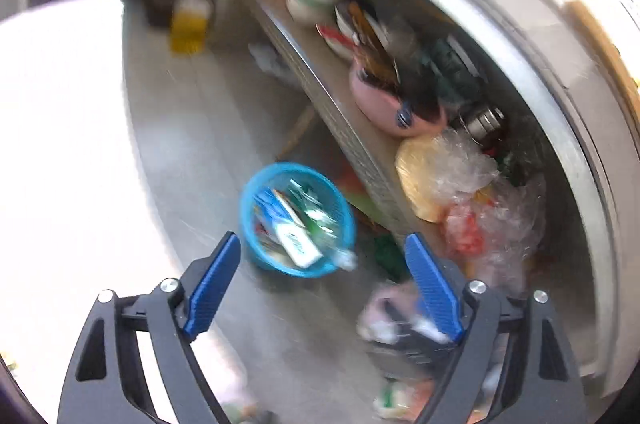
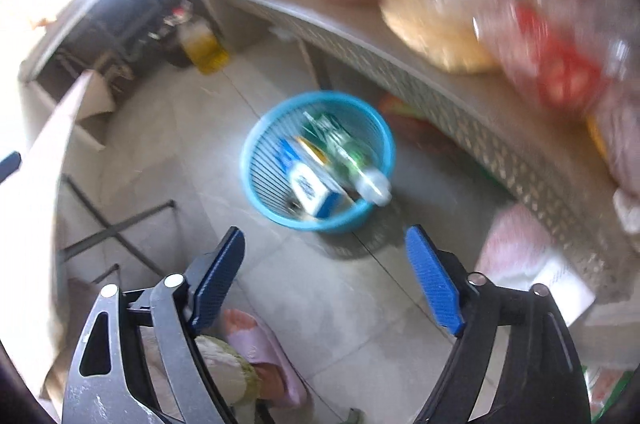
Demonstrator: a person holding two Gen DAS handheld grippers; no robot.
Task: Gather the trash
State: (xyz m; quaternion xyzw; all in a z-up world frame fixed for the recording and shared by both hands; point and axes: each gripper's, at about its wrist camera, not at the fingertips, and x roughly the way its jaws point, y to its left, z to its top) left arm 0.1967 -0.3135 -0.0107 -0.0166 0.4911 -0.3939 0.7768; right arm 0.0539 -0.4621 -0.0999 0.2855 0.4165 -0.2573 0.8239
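Observation:
A blue plastic basket stands on the grey floor beside a low shelf. It holds trash: a white and blue carton, green wrappers and a clear plastic bottle at its rim. It also shows in the right wrist view, with the carton and the bottle. My left gripper is open and empty, above and just short of the basket. My right gripper is open and empty, above the floor in front of the basket. Both views are blurred.
A metal shelf carries a pink bowl, plastic bags and other clutter. A yellow oil bottle stands on the floor at the back. A foot in a pink slipper is below my right gripper. Folding-table legs stand at the left.

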